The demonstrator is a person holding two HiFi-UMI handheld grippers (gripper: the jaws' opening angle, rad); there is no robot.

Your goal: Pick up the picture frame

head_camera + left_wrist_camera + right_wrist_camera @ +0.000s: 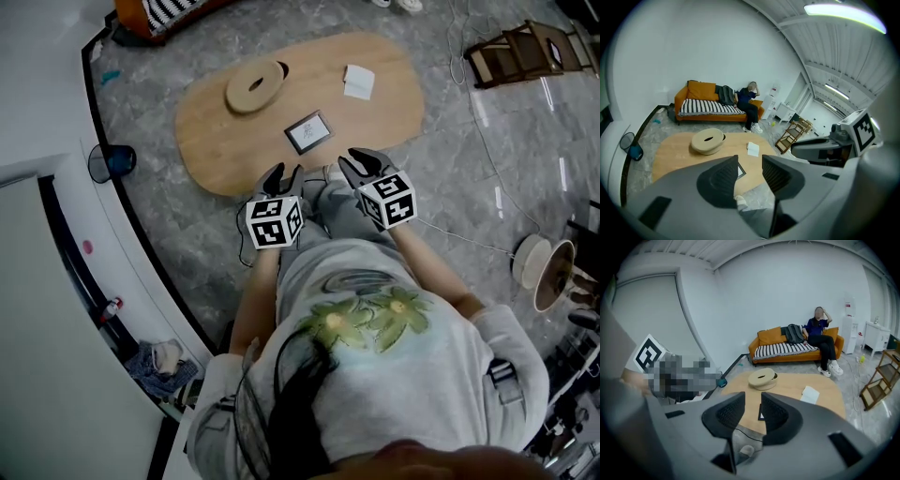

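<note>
A small dark picture frame (308, 132) lies flat on the low oval wooden table (216, 150), toward its near edge. In the left gripper view only a corner of the frame (741, 169) shows past the jaw; in the right gripper view a sliver of the frame (761, 414) shows in the gap. My left gripper (282, 175) hovers just short of the table's near edge, open and empty. My right gripper (366, 162) hangs beside it, just below the frame, also open with nothing between its jaws.
On the table also sit a round tan lidded dish (255, 86) and a white napkin (358, 82). A wooden rack (520, 52) stands on the floor at the right. An orange sofa (794, 350) with a seated person (820, 341) stands behind the table.
</note>
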